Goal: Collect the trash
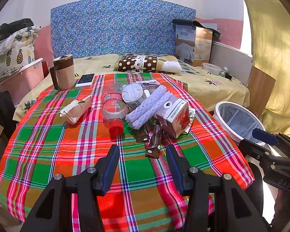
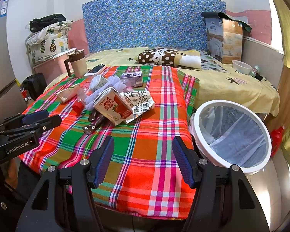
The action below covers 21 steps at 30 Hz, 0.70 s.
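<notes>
Left tool (image 1: 143, 150) wide open, holding nothing, up over the checked cloth (image 1: 48, 154). Right tool (image 2: 143, 145) wide open too, nothing in it. Pile of trash mid-cloth: plastic bottle (image 1: 114, 110), milk carton (image 1: 176, 116), white foam (image 1: 147, 106), brown packets (image 1: 154, 141). White bin (image 2: 232, 133) just beside the surface, on the right.

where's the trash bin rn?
The white-rimmed trash bin stands off the right edge of the plaid cloth, beside the bed, lined with a clear bag; in the left wrist view it sits at far right.
</notes>
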Motion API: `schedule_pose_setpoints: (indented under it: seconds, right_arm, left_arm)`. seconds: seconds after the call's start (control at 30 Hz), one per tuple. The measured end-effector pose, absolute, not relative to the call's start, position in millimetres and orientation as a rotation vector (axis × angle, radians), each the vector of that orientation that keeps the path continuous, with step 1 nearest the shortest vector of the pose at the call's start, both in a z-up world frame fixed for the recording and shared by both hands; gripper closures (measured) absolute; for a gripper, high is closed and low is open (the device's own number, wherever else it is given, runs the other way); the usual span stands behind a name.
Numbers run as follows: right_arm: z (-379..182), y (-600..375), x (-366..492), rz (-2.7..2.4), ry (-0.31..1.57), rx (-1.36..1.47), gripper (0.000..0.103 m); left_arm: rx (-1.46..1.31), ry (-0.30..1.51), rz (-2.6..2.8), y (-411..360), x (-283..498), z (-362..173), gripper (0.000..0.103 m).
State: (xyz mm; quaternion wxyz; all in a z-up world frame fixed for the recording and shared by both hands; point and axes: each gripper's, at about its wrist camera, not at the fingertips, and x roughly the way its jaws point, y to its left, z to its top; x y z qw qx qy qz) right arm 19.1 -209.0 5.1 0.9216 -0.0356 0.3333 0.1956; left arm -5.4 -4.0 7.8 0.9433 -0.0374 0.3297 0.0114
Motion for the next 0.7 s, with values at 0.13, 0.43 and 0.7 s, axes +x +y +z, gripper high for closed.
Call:
schedule_pose_setpoints:
  seconds: [0.13,0.43,0.7]
  right_arm:
    - [5.2,-208.2,19.3,0.402,0.685,-0.074,0.039]
    - [4.9,-208.4,19.5,0.4,0.685,-0.074,0.039]
    - [4.1,-207.8,19.4,0.4,0.686,-0.077,0.039]
  left_arm:
    - [-0.075,0.672,0.023,-3.9,-5.6,7.7,0.053]
    - [-0.074,0.672,0.018,-4.5,-7.4,7.3,0.053]
    - [-0.074,0.67,0.02,-3.8,-8.6,7.8,0.053]
